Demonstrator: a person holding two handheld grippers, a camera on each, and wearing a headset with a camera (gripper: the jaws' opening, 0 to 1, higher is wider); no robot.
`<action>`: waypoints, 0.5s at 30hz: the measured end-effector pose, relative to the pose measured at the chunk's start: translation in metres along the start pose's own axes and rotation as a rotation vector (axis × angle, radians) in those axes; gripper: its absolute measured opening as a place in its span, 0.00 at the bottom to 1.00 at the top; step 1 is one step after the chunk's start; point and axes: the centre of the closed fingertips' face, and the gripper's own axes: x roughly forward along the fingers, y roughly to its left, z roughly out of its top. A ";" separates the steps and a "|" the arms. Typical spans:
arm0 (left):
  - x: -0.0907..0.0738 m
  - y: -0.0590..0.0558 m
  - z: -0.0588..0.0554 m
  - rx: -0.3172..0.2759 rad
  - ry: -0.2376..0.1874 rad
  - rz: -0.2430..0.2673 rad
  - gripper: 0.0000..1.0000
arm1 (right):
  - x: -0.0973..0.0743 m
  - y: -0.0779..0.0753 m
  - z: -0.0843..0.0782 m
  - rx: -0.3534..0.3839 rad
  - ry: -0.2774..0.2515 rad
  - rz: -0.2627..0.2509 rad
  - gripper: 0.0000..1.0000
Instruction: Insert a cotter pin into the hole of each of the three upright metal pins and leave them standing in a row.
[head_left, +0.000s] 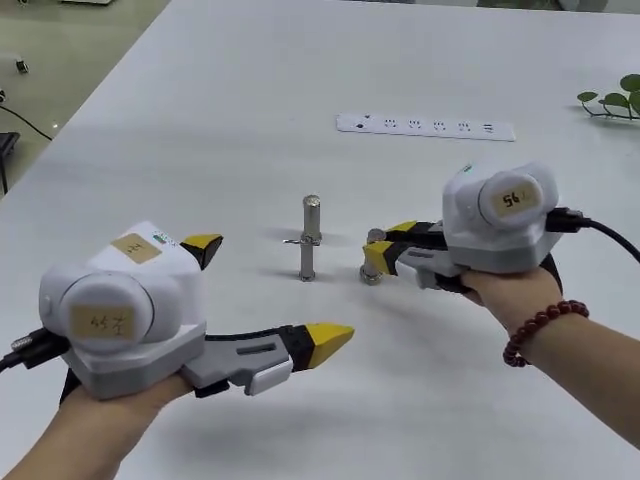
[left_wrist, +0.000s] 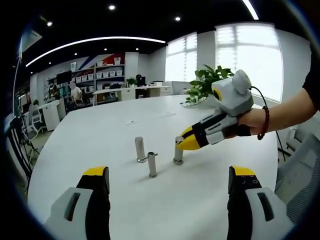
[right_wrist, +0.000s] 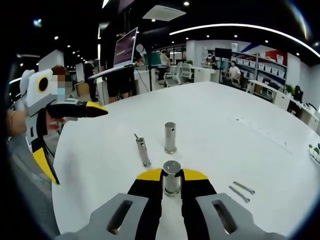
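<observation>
Three metal pins stand upright on the white table (head_left: 230, 130). The far pin (head_left: 312, 216) (right_wrist: 170, 136) (left_wrist: 140, 148) is bare. A cotter pin (head_left: 294, 241) (left_wrist: 144, 159) goes through the middle pin (head_left: 307, 256) (right_wrist: 143, 150) (left_wrist: 152, 164). My right gripper (head_left: 379, 256) (right_wrist: 172, 176) (left_wrist: 189, 140) is shut on the third pin (head_left: 371, 270) (right_wrist: 172, 178) (left_wrist: 178, 151), which stands on the table. Two loose cotter pins (right_wrist: 241, 190) lie to its right. My left gripper (head_left: 268, 292) (left_wrist: 168, 175) (right_wrist: 95, 110) hovers open and holds nothing, nearer me than the pins.
A white power strip (head_left: 425, 126) lies farther back on the table. A green plant (head_left: 612, 100) (left_wrist: 207, 80) sits at the far right edge. Office desks, shelves and people stand in the background beyond the table.
</observation>
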 end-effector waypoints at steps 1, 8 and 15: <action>0.000 0.000 0.000 0.000 0.000 0.000 0.99 | 0.000 0.001 0.000 -0.002 0.000 0.002 0.08; 0.001 -0.001 -0.002 0.004 0.002 -0.006 0.98 | 0.000 0.008 -0.004 -0.003 0.004 0.015 0.08; 0.001 -0.003 -0.002 0.004 -0.004 -0.012 0.98 | 0.000 0.007 -0.008 -0.001 0.006 0.019 0.08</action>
